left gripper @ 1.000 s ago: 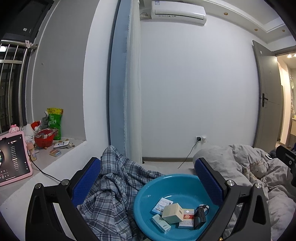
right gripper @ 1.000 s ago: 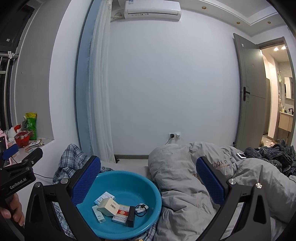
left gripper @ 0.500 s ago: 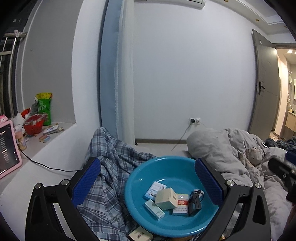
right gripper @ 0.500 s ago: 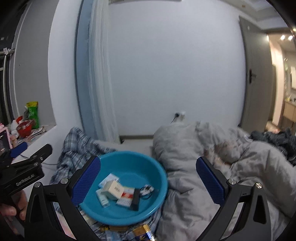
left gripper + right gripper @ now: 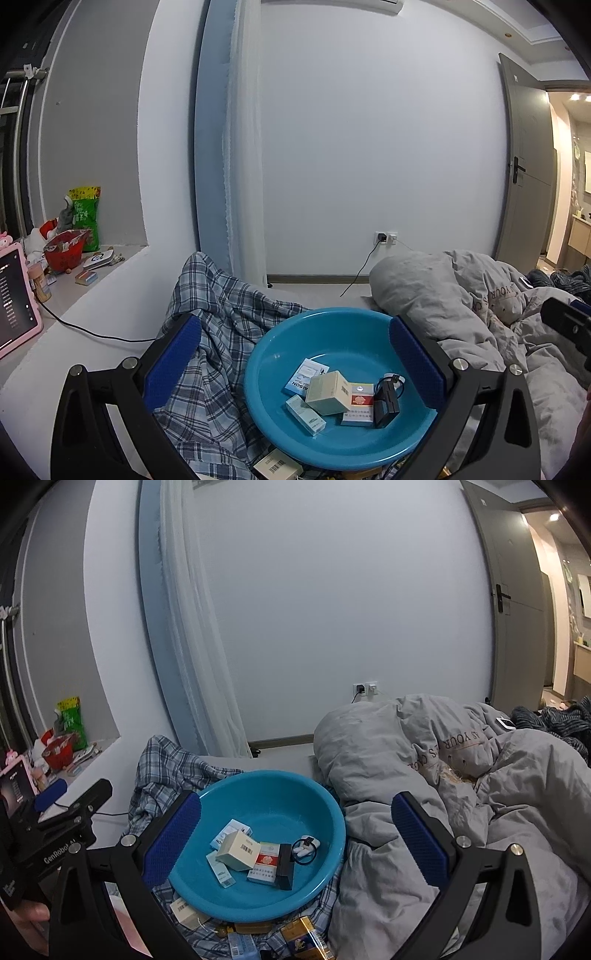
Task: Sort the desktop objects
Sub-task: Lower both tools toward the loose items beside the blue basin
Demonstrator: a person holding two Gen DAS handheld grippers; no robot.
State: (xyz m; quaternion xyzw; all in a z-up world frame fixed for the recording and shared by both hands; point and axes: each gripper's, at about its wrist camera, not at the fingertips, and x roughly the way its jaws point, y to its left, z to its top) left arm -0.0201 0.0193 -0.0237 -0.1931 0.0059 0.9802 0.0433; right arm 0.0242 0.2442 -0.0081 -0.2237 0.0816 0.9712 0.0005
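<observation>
A blue basin [image 5: 334,314] [image 5: 280,774] rests on a bed and holds a beige box [image 5: 328,393] [image 5: 238,849], a red-and-white pack [image 5: 357,403] [image 5: 264,864], a black charger [image 5: 386,400] [image 5: 284,860] and small blue-white boxes [image 5: 306,376]. More loose boxes [image 5: 184,910] and a gold pack [image 5: 303,938] lie under the basin's near edge. My left gripper [image 5: 294,325] hangs open and empty above the basin. Further right, my right gripper [image 5: 295,799] is also open and empty, between basin and duvet.
A crumpled grey duvet [image 5: 461,314] [image 5: 443,775] fills the right side, with a phone [image 5: 506,722] on it. A plaid cloth [image 5: 221,332] lies under and left of the basin. At far left, a windowsill carries a pink tablet [image 5: 11,295], a cable and snacks.
Both views have tilted down and drawn nearer to the basin. Loose boxes in front of the basin have come into sight. Both grippers stay open.
</observation>
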